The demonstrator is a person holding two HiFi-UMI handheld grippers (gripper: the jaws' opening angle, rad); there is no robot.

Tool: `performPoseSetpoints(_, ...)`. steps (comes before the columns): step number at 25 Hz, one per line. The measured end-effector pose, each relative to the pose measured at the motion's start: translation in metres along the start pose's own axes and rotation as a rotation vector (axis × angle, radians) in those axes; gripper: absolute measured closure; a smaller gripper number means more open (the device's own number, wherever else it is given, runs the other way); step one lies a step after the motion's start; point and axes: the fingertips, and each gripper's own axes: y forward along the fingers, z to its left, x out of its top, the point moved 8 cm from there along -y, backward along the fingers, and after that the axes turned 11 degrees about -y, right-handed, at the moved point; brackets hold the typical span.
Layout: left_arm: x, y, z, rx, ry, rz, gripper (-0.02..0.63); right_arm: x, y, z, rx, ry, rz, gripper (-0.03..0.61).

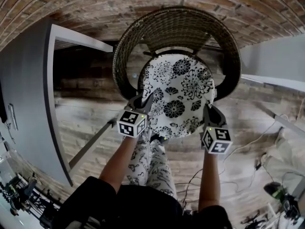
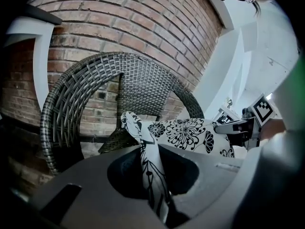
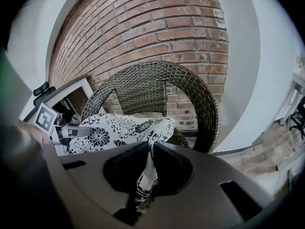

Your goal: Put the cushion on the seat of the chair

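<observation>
Left gripper (image 1: pixel 144 105) pinching near-left edge of cushion (image 1: pixel 177 92), jaws clamping tight on fabric. Right gripper (image 1: pixel 208 112) gripping near-right edge same way. Floral cushion hanging spread between both, over seat of wicker chair (image 1: pixel 177 30), inside curved backrest; contact with seat unclear. Chair standing against brick wall (image 1: pixel 95 4).

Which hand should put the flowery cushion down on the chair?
Neither alone. The left gripper and right gripper each pinch one side of the cushion, held over the wicker chair, so both should probably lower it together.
</observation>
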Motion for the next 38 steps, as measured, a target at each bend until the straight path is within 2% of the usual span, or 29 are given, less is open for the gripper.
performPoseSetpoints(7,-0.007,0.013,0.001,-0.02,-0.024,0.009,0.595,-0.008,0.012,-0.007,-0.011,-0.015,0.041,0.551)
performPoseSetpoints(19,-0.006,0.028,0.014,0.001,-0.019,0.011,0.595,-0.018,0.031,-0.022,-0.054,-0.051,0.082,0.551)
performPoseSetpoints(32,-0.013,0.04,0.023,0.007,-0.081,0.02,0.595,-0.046,0.049,-0.031,-0.068,-0.01,0.16,0.549)
performPoseSetpoints(38,-0.016,0.044,0.025,0.005,-0.089,0.049,0.595,-0.06,0.057,-0.036,-0.082,0.004,0.196,0.548)
